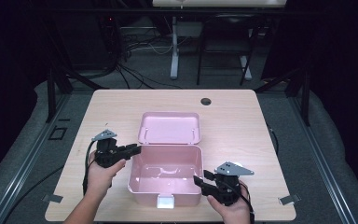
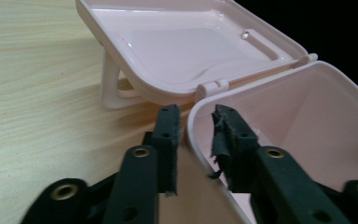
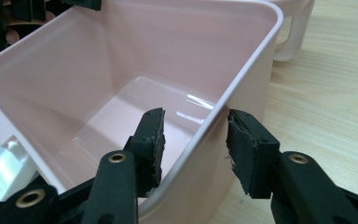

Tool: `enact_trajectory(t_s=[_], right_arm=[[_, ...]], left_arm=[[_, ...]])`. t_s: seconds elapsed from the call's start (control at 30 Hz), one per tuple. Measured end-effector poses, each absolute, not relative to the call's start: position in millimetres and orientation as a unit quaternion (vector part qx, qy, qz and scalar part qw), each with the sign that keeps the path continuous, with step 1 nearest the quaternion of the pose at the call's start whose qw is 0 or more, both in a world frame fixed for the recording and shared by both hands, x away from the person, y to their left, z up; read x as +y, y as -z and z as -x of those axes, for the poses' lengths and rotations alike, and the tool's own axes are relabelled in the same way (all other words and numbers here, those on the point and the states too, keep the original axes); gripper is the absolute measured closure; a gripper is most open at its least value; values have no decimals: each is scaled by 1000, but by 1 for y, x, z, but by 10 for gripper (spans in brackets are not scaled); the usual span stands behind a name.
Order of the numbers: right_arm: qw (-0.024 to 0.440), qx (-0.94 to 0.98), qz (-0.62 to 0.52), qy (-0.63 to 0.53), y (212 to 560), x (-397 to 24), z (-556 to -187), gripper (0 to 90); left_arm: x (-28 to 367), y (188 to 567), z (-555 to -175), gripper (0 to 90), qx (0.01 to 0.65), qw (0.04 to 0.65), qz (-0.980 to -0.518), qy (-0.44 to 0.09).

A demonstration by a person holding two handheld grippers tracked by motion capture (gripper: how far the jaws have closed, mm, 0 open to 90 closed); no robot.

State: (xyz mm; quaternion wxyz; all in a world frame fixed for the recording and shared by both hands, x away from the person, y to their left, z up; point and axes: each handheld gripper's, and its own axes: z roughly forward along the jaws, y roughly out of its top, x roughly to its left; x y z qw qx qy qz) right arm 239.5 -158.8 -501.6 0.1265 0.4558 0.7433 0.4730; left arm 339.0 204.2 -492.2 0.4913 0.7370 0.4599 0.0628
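Observation:
An open pink plastic box (image 1: 165,186) stands in the middle of the wooden table (image 1: 242,130), its lid (image 1: 170,127) folded back behind it. My left gripper (image 1: 137,149) is at the box's rear left corner. In the left gripper view the jaws (image 2: 193,116) straddle the corner rim of the box (image 2: 307,121) without pressing on it, just below the lid (image 2: 186,42). My right gripper (image 1: 198,179) is at the front right corner. Its jaws (image 3: 196,123) stand on either side of the box wall (image 3: 121,60), with gaps on both sides. The box holds nothing.
A white latch (image 1: 165,201) sticks out of the box's front wall near the table's front edge. A pink handle (image 2: 109,84) props the lid off the table. A round cable hole (image 1: 206,101) sits at the table's far side. Bare wood lies left and right of the box.

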Motion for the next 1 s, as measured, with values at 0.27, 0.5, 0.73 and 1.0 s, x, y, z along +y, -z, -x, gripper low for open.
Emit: enact_trajectory(t_s=[0.27,0.5,0.73,1.0], right_arm=[[117,727,-455,-501,477,-176,-242,569],[127,729,-459,-491,465,-186,-253,562],[147,754,-462,-443,455,-197,-270,565],[137,798,-464,-360,455,-198,-292,559]], left_arm=[[210,489,-325,616,442,490,-746,-83],[217,487,-319,584,441,492,-746,-81],[221,490,-316,581,444,495,-743,-82],[223,487,-312,589,440,494,-745,-84]])
